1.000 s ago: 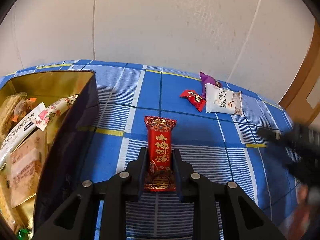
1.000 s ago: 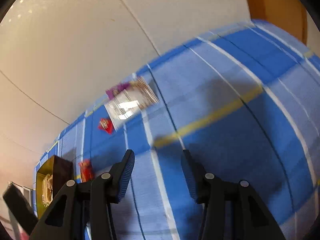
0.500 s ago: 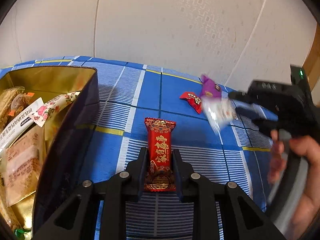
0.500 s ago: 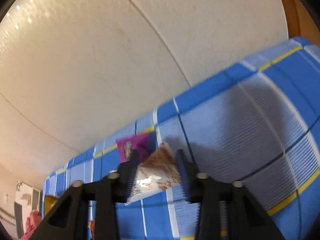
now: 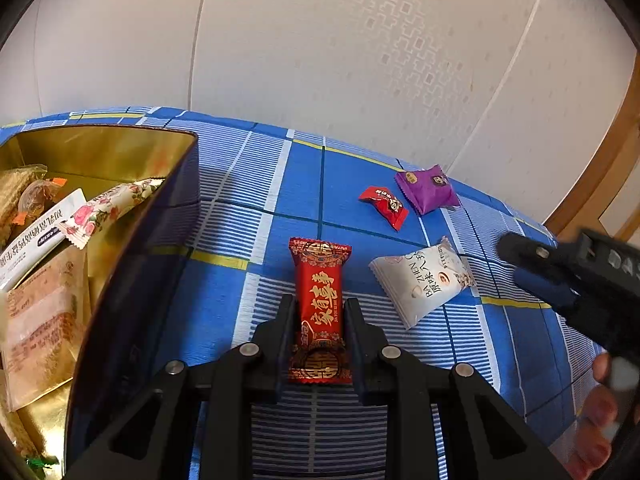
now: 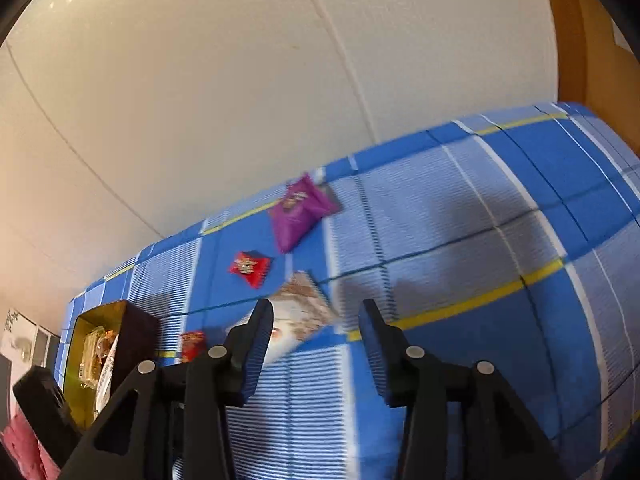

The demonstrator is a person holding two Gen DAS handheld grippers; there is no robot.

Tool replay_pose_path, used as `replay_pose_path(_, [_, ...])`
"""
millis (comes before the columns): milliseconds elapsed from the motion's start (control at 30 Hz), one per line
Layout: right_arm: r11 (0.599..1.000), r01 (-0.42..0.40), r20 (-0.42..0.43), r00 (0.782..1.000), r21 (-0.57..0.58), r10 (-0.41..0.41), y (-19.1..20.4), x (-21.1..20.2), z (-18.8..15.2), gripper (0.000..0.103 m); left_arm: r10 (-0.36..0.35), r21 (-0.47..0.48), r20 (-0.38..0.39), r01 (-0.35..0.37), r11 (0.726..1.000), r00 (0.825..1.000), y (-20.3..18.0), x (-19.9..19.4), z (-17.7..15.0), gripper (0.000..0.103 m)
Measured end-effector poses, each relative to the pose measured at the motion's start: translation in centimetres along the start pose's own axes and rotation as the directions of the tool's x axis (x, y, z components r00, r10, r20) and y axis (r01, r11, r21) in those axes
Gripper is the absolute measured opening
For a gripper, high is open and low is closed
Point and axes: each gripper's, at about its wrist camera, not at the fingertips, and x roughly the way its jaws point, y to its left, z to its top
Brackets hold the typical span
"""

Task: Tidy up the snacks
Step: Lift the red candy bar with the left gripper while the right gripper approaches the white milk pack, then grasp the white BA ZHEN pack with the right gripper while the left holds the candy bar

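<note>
My left gripper (image 5: 318,312) is shut on a red snack bar (image 5: 320,280) with gold characters, low over the blue checked cloth (image 5: 224,312). The gold-lined box (image 5: 120,148) with several wrapped snacks stands to its left. A white packet (image 5: 424,280) lies flat on the cloth right of the bar. Behind it lie a small red candy (image 5: 384,206) and a purple packet (image 5: 428,190). My right gripper (image 6: 318,320) hovers above the white packet (image 6: 300,316) with its jaws opening, and nothing is pressed between them. The right gripper (image 5: 514,264) shows at the right edge, apart from the packet.
A pale wall rises just behind the table, and a wooden frame (image 5: 600,168) stands at the far right. In the right wrist view the box (image 6: 104,344) and the red bar (image 6: 192,344) lie far left, beside the left gripper's body (image 6: 40,408).
The right gripper closed on the white packet, carried it forward toward the red bar, then let it go and drew back to the right. The left gripper and its bar stayed put.
</note>
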Motion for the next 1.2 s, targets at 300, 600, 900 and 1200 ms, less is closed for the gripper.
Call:
replay_pose_path(300, [0.961,0.162,-0.117,0.975,-0.226,-0.191,5.7,6.8,0.7,0.046,0.030,0.027,-0.001,-0.030,0.999,1.000,-0.7,0.0,-0.1,0.025])
replay_pose_path(600, [0.896,0.319,-0.062,0.933,-0.309,-0.354,1.3,3.2,-0.9,0.046,0.028,0.024,-0.001,-0.028,0.999,1.000,-0.8,0.0,0.0,0.025])
replay_pose_path(900, [0.988,-0.055,-0.028,0.998,-0.143,0.051,1.4,4.5,2.1,0.046,0.031,0.025,-0.002,-0.031,0.999,1.000,-0.7,0.1,0.0,0.025])
replay_pose_path(1200, [0.967,-0.218,-0.214,0.959,-0.132,0.187,1.0,8.6,2.4,0.045,0.039,0.030,-0.002,-0.039,0.999,0.999,-0.8,0.2,0.0,0.025])
